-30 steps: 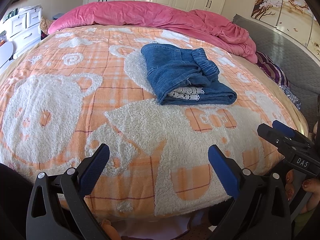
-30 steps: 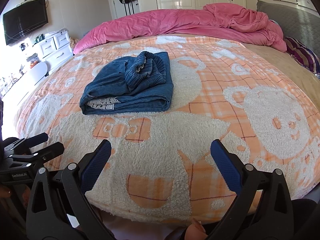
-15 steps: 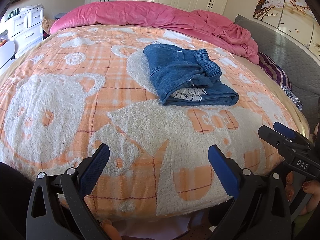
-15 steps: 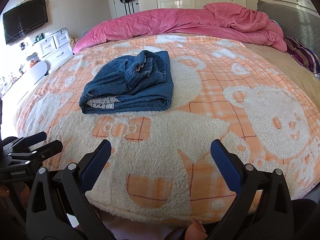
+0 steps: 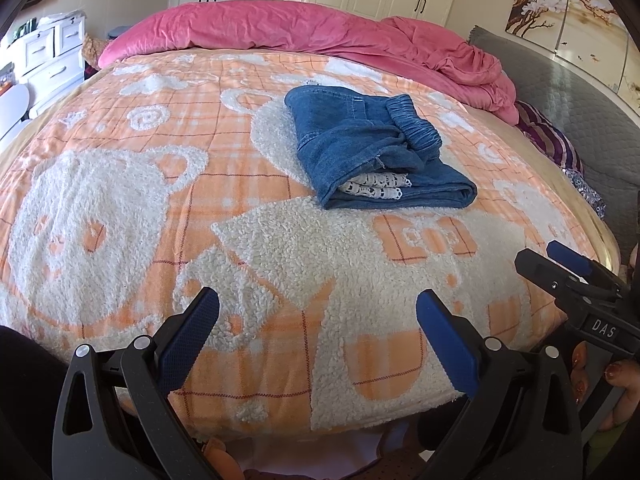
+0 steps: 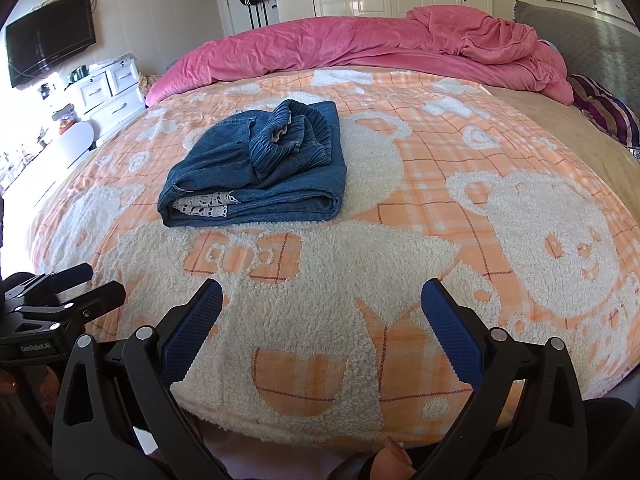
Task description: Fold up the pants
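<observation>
A: How do your jaws stand?

B: Your left gripper (image 5: 318,320) is spread wide with nothing between its blue pads (image 5: 188,336). Your right gripper (image 6: 322,312) is the same, released and empty. Both hang over the near edge of the blanket (image 5: 120,200), not touching the pants.

A: And the pants?

B: The pants (image 5: 372,148) lie folded in a flat bundle on the blanket, well beyond both grippers. Seen from the left gripper they sit right of centre; from the right gripper (image 6: 260,172) they sit left of centre. The elastic waistband is bunched on top, and white lace trim shows at the near open end.

A: Anything holding things?

B: Only the blanket bears the pants. Past the pants, a pink duvet (image 6: 360,48) is heaped along the blanket's far edge. Your right gripper also shows in the left view (image 5: 576,276), right of the pants and nearer.
</observation>
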{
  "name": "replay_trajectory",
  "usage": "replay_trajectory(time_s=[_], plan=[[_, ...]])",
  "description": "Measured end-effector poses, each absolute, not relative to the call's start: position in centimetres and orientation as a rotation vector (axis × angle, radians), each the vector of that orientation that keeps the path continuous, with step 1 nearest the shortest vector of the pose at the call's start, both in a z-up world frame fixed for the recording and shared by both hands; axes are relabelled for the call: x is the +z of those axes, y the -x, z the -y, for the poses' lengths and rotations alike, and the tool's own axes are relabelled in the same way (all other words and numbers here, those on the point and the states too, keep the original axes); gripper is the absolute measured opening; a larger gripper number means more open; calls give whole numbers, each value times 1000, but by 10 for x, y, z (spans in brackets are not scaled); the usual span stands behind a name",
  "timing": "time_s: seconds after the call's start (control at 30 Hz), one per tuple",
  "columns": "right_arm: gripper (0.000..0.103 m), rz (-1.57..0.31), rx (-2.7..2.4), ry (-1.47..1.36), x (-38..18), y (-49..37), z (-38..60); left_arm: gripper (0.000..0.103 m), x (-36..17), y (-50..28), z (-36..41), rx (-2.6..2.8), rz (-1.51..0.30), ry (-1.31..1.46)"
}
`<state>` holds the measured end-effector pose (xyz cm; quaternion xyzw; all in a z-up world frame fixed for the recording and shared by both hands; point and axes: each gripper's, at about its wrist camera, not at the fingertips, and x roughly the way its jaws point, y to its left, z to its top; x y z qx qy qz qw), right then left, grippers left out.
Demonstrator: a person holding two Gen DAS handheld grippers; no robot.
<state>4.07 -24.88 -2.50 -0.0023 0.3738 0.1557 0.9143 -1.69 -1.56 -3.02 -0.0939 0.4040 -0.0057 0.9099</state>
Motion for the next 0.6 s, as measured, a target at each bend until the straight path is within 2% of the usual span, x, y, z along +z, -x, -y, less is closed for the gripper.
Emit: replay_trajectory(time_s=[0.6], plan=[[94, -776, 322, 11, -27, -41, 250, 99, -27, 16, 26, -23, -843, 160]])
